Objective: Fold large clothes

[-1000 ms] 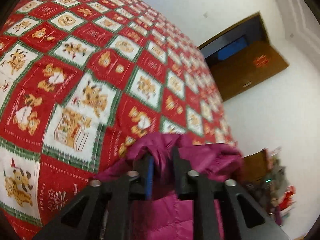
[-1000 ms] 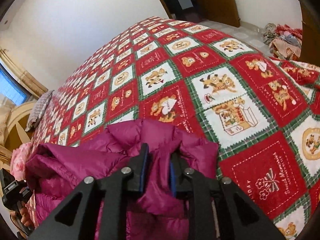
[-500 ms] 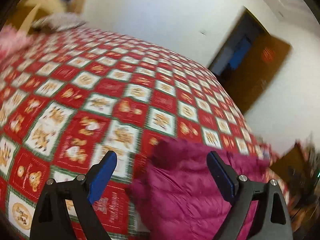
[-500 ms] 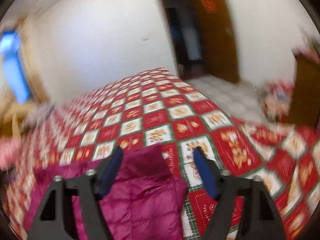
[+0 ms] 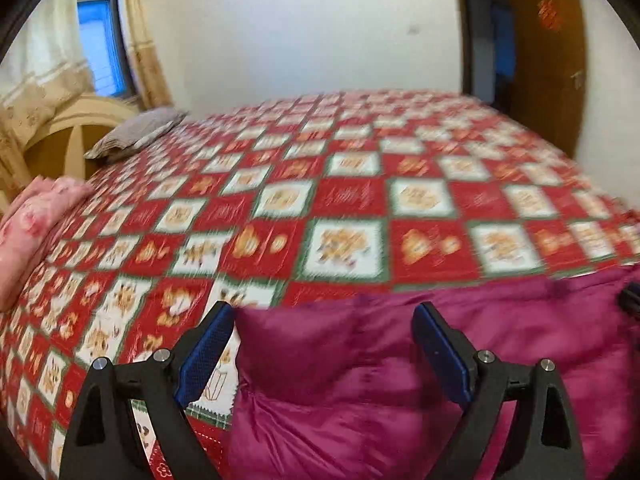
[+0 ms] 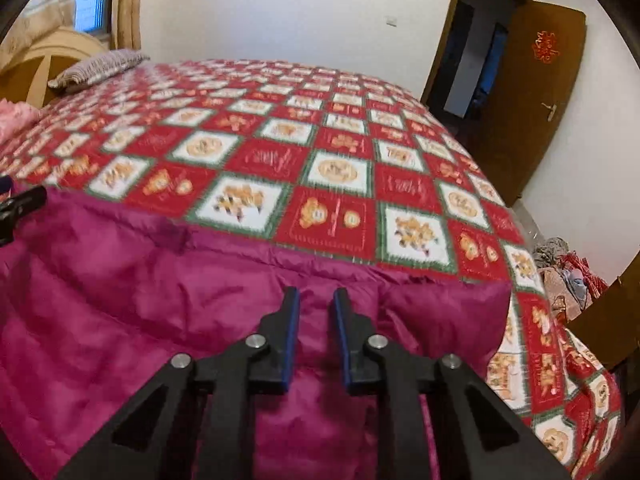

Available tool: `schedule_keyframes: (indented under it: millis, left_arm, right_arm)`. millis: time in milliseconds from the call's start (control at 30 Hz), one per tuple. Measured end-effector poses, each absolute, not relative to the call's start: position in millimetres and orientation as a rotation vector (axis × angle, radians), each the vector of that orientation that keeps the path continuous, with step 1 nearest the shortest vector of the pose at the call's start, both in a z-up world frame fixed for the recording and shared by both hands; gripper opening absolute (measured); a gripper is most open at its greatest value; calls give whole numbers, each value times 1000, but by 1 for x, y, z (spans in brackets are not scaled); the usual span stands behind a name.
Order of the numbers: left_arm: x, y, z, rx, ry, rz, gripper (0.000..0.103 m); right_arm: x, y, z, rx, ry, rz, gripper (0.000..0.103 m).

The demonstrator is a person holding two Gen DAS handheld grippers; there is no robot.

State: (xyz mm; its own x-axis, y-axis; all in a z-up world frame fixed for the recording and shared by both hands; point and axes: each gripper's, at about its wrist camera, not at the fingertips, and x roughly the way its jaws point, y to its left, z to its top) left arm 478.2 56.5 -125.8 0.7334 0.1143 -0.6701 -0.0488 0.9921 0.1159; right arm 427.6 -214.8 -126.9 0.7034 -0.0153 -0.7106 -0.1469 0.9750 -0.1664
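Note:
A magenta puffer jacket (image 5: 340,400) lies spread flat along the near edge of the bed, on the red and white teddy-bear quilt (image 5: 348,192). My left gripper (image 5: 322,312) hovers wide open over the jacket's left corner, holding nothing. Over the right part of the jacket (image 6: 160,320) my right gripper (image 6: 316,294) has its jaws closing, with a narrow gap and no fabric pinched between them. A black part of the left gripper (image 6: 20,204) shows at the far left of the right wrist view.
A grey pillow (image 5: 136,136) and a pink pillow (image 5: 32,220) lie by the headboard at the left. An open brown door (image 6: 532,100) stands at the far right. A heap of clothes (image 6: 568,276) sits on the floor beside the bed.
Both grippers let go of the bunched jacket, which now lies flat. The left jaws opened wide; the right opened, then narrowed. Both views rolled level and moved apart.

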Motion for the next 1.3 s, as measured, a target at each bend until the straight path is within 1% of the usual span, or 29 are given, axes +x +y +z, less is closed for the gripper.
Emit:
schedule_keyframes:
  millis: [100, 167, 267, 333, 433, 467, 500, 567, 700, 800, 900, 1067, 1167, 1233, 1300]
  left_arm:
    - [489, 73, -155, 23, 813, 120, 92]
    - [495, 86, -168, -73, 850, 102, 93]
    - [499, 98, -180, -162, 878, 86, 93]
    - [502, 95, -183, -158, 878, 102, 93]
    - [502, 83, -183, -110, 887, 125, 94]
    - [501, 84, -183, -114, 886, 123, 94]
    - [501, 85, -183, -120, 886, 120, 94]
    - [501, 87, -183, -127, 885, 116, 94]
    - [502, 88, -183, -129, 886, 115, 94]
    - [502, 87, -183, -125, 888, 118, 94]
    - [502, 88, -184, -136, 885, 115, 95]
    - [504, 87, -183, -136, 888, 116, 97]
    - [506, 86, -182, -141, 912, 103, 97]
    - [503, 89, -173, -139, 943, 74, 96]
    - [485, 94, -155, -151, 903, 47, 96]
  right_arm:
    - [430, -227, -149, -155, 805, 93, 19]
    - [429, -227, -151, -141, 787, 93, 19]
    - [430, -220, -154, -169, 779, 88, 19]
    - [432, -222, -156, -156, 781, 94, 19]
    - [435, -232, -154, -98, 787, 106, 17]
    - [434, -244, -150, -59, 778, 80, 11]
    - [432, -256, -146, -29, 761, 39, 9]
    - [430, -282, -143, 26, 752, -54, 8]
    - [430, -321, -158, 48, 818, -164, 8]
    - [433, -342, -167, 167, 849, -137, 8]
    - [432, -334, -170, 113, 828, -152, 8]
    - [430, -340, -171, 144, 802, -155, 7]
    - [434, -334, -169, 104, 818, -168, 9]
    - [435, -335, -163, 95, 843, -154, 9]
    - [425, -333, -149, 80, 819, -148, 9]
